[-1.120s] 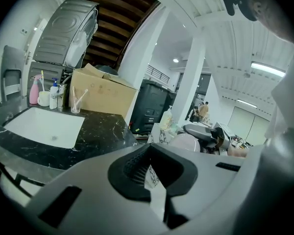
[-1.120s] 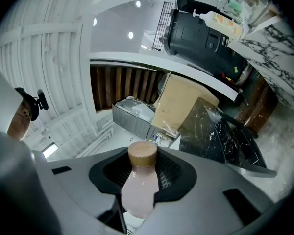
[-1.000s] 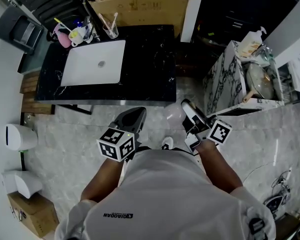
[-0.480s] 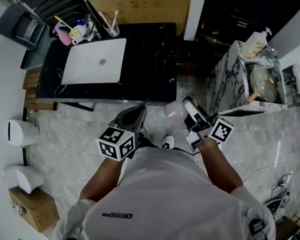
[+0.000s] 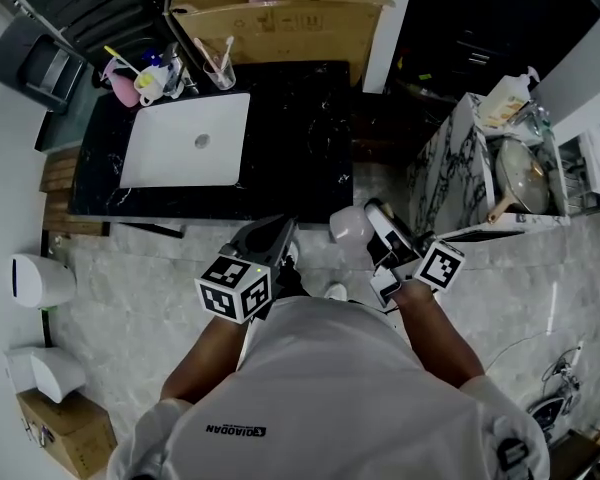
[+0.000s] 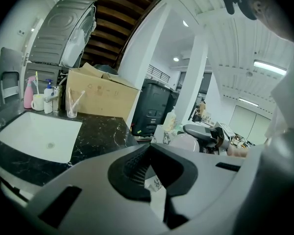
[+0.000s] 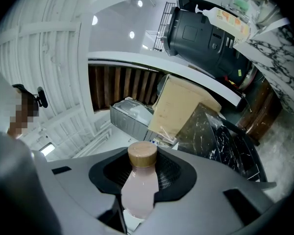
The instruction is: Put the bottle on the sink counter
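Since half a second ago, the counter has drawn nearer to both grippers. My right gripper clamps the pink bottle, tan cap at the far end, in the air just short of the counter's front edge. My left gripper sits beside it, jaws together on nothing. Further left, the white sink is set into the counter.

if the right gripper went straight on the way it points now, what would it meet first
Probably the black sink counter, near its front right corner: the right gripper, shut on the bottle, points at it across the floor. Height is unclear, so the bottle might clear the edge.
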Demonstrator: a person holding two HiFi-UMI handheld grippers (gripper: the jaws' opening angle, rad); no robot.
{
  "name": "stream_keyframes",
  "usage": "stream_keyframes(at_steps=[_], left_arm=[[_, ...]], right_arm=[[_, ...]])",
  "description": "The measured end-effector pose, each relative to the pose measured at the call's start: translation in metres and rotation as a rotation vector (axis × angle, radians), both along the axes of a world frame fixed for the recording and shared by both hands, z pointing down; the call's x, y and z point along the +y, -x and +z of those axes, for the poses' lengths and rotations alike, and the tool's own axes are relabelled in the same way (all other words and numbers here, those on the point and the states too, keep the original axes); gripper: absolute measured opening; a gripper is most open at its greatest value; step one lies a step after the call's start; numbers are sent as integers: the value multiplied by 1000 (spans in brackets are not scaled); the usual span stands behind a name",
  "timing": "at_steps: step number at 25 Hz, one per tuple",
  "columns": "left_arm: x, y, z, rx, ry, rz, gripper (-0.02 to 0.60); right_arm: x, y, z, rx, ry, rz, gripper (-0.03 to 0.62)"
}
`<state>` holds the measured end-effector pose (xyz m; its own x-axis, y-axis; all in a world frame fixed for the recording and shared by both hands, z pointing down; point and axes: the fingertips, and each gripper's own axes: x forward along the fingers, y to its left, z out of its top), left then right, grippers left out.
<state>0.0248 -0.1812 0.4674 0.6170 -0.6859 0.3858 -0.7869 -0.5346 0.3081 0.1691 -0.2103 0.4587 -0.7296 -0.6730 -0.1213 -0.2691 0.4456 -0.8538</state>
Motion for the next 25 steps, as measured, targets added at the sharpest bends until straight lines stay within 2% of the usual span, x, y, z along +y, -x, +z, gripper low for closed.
stream_keyframes(at_steps=[9,13,21,25], left_arm=[[-56,18,-15,17,-44,30,12],[-77,30,-18,18,-56,38,11],[-111,65,-11,7,-66,41,12],[-125,82,-8,10,-65,39,12]], right_arm=[[-47,16,-18,29,-40,37,152],[-71,27,-26,101,-80,51,152],[-123,50,-20,397,-165,87,152],[-149,59,-11,607,-240,114,152]])
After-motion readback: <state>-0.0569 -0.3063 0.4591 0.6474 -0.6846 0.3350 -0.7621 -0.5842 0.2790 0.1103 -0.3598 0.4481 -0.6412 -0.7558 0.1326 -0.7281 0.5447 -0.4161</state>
